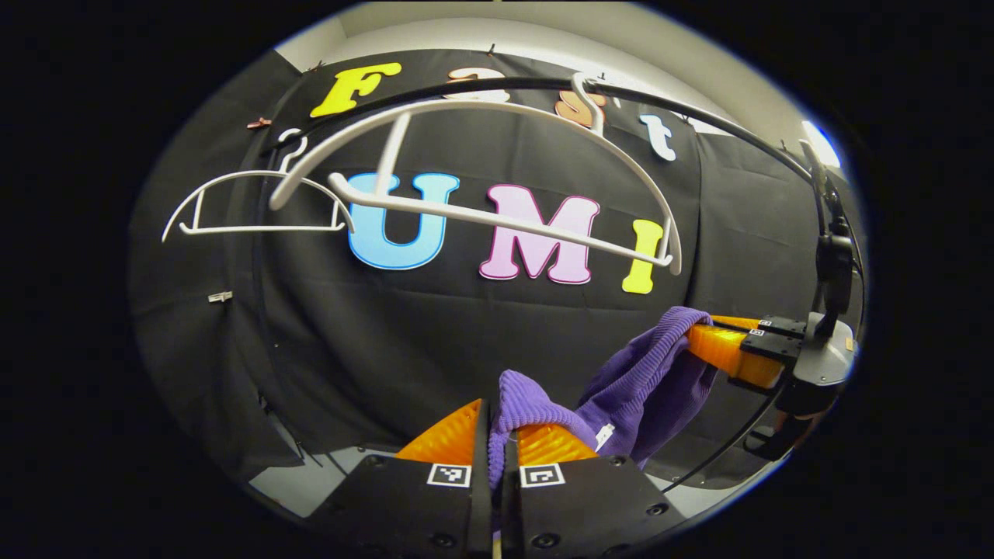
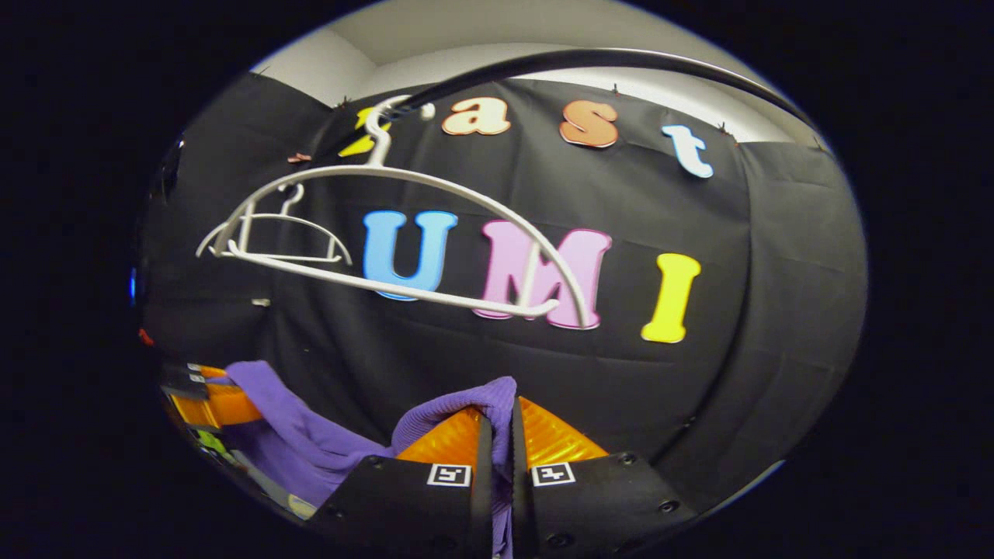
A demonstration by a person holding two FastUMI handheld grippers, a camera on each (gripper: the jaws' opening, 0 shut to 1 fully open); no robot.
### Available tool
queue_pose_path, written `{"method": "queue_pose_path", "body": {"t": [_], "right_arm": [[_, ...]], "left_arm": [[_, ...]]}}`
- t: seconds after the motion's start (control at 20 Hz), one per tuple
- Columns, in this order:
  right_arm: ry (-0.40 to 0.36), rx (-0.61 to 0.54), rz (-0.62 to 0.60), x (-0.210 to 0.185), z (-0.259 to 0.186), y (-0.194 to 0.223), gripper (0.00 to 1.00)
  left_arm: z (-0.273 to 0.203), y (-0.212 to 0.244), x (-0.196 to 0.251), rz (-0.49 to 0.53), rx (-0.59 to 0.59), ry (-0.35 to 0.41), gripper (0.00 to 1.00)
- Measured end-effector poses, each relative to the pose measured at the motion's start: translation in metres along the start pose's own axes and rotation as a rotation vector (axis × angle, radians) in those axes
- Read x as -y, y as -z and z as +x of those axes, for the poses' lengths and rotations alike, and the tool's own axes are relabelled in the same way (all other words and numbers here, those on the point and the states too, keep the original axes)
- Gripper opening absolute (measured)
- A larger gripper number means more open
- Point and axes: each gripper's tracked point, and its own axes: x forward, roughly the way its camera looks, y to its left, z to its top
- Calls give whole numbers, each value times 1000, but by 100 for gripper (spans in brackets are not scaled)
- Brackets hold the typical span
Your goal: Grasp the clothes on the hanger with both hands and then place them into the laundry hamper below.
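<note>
A purple knitted garment (image 1: 637,388) hangs between my two grippers, below a bare white hanger (image 1: 497,221) that swings tilted on the black rail (image 1: 699,112). In the left gripper view my left gripper (image 1: 497,435) is shut on one bunched end of the cloth, and the right gripper (image 1: 718,341) holds the other end at the right. In the right gripper view my right gripper (image 2: 497,423) is shut on the purple garment (image 2: 311,435), with the left gripper (image 2: 213,400) at the lower left and the bare hanger (image 2: 404,287) above.
A second bare white hanger (image 1: 248,206) hangs farther left on the rail. The black cloth wall (image 1: 435,334) stands close behind. A strip of pale floor (image 1: 311,481) shows below the cloth.
</note>
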Motion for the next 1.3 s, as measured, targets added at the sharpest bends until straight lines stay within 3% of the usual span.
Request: {"method": "queue_pose_path", "body": {"t": [0.25,0.65,1.1,1.3], "right_arm": [[-240,-101,52,-89,3,35,13],[-476,-291,31,-172,-6,97,14],[-584,-451,32,-210,-24,143,14],[-587,-522,51,-211,-28,160,17]], "left_arm": [[-12,26,-17,4,-48,-28,8],[-26,84,-56,26,-162,-84,8],[-34,138,-96,-43,-315,-105,13],[-41,153,-107,-49,-350,-106,23]]}}
